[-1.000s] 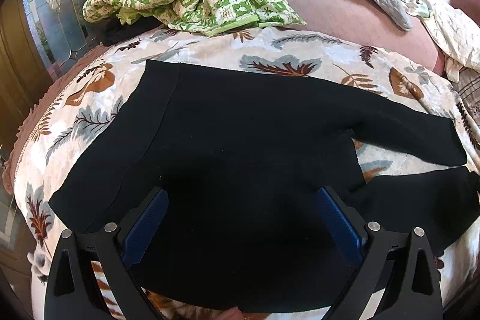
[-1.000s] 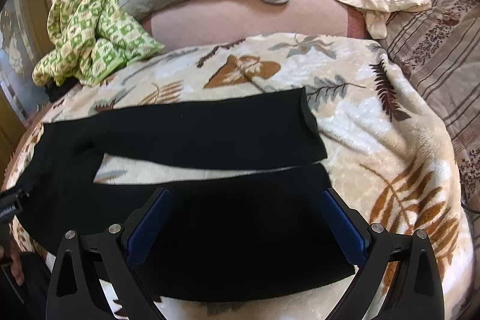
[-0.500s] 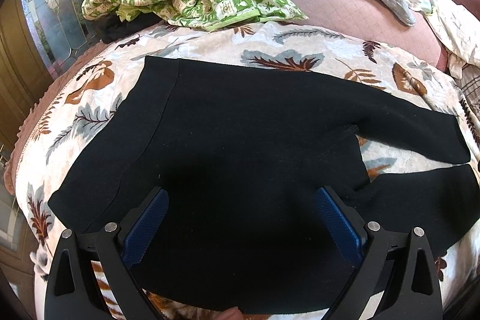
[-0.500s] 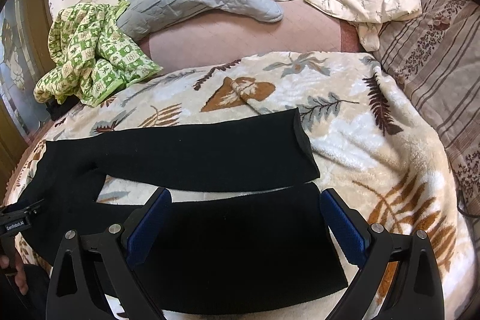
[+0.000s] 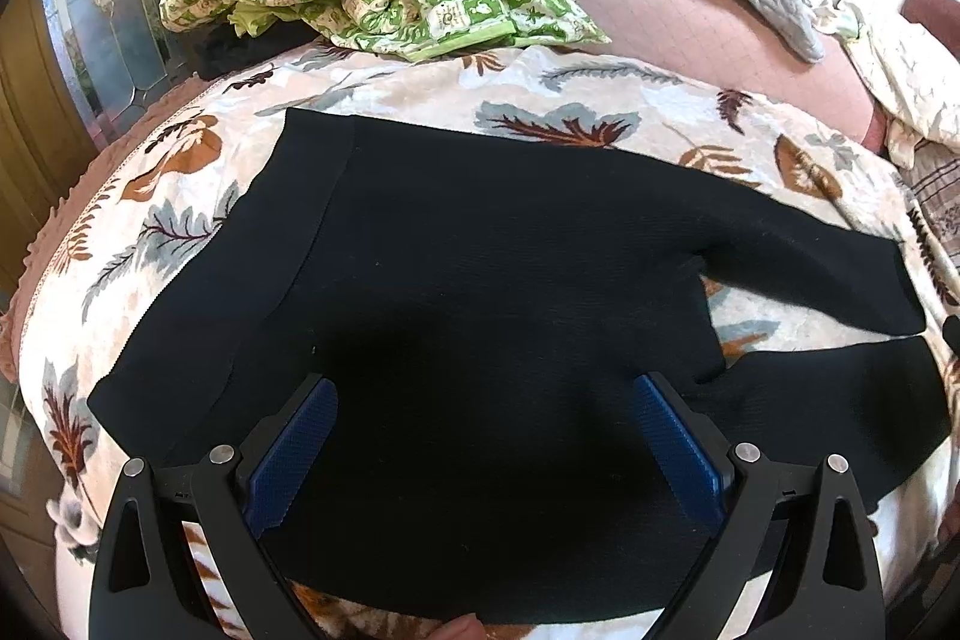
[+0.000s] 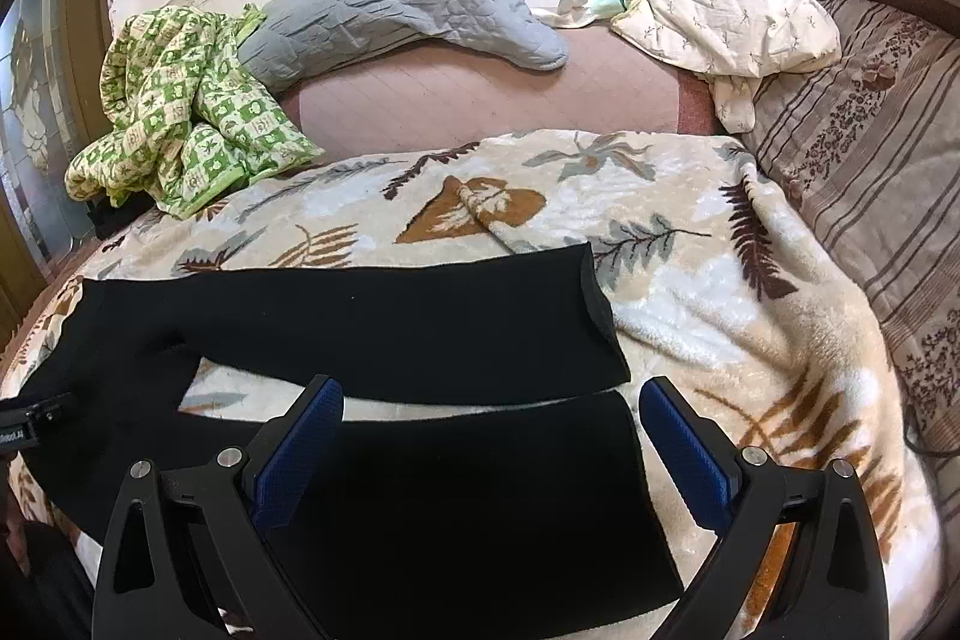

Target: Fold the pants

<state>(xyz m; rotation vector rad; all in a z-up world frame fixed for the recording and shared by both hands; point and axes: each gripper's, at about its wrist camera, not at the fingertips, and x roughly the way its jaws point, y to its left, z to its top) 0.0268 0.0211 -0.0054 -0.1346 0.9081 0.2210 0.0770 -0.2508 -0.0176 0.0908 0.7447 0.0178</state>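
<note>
the black pants (image 5: 492,292) lie flat and unfolded on the leaf-print blanket (image 5: 180,232), legs spread in a narrow v. they look like soft, light knit that will drape and sag, so take them at an edge: waistband (image 5: 282,244) or cuff (image 6: 597,304). your left gripper (image 5: 483,436) hovers over the seat with its jaws wide apart, holding nothing; your right gripper (image 6: 489,439) is likewise spread and empty above the near leg. only the left view shows you the waistband; only the right view shows both leg ends and the striped cushion (image 6: 870,172).
</note>
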